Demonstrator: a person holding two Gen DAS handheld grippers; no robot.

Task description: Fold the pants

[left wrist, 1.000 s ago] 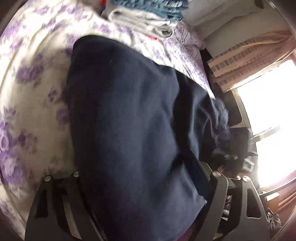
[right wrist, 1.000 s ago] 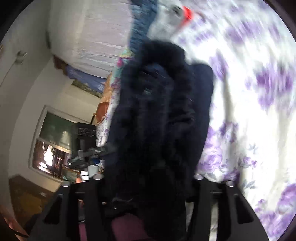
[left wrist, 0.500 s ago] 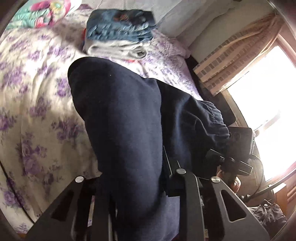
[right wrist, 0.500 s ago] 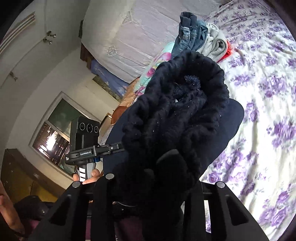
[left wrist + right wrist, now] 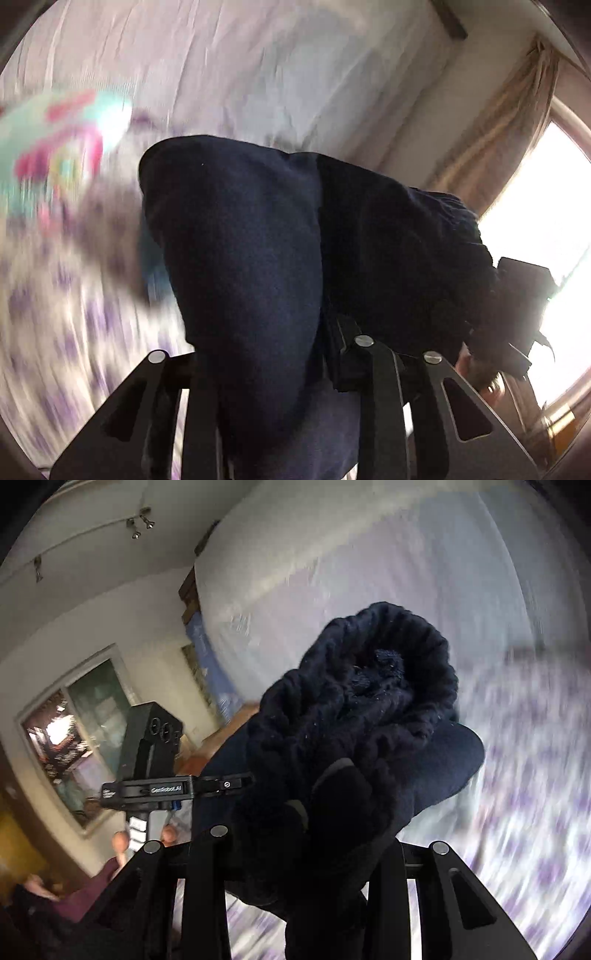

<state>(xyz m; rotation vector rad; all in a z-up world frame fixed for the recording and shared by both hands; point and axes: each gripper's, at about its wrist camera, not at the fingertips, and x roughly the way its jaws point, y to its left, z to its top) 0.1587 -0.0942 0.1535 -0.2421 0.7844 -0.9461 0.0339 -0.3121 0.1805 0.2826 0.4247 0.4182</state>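
Observation:
The folded navy pants (image 5: 251, 251) are held up in the air between both grippers. My left gripper (image 5: 266, 369) is shut on one end of the bundle, which fills the middle of the left wrist view. My right gripper (image 5: 295, 853) is shut on the other end, where the gathered waistband (image 5: 373, 686) bunches up. In the right wrist view the left gripper's body (image 5: 155, 771) shows at the left, and in the left wrist view the right gripper's body (image 5: 524, 295) shows at the right. Fingertips are hidden in the cloth.
The purple-flowered bedsheet (image 5: 55, 314) lies below, blurred by motion; it also shows in the right wrist view (image 5: 528, 794). A white headboard cover (image 5: 258, 74) is behind. A colourful pillow (image 5: 55, 147) is at left. A bright window with curtain (image 5: 517, 147) is at right.
Both grippers have lifted the pants bundle and tilted upward toward the head of the bed. The stack of folded clothes has dropped out of view. The scene is now motion-blurred.

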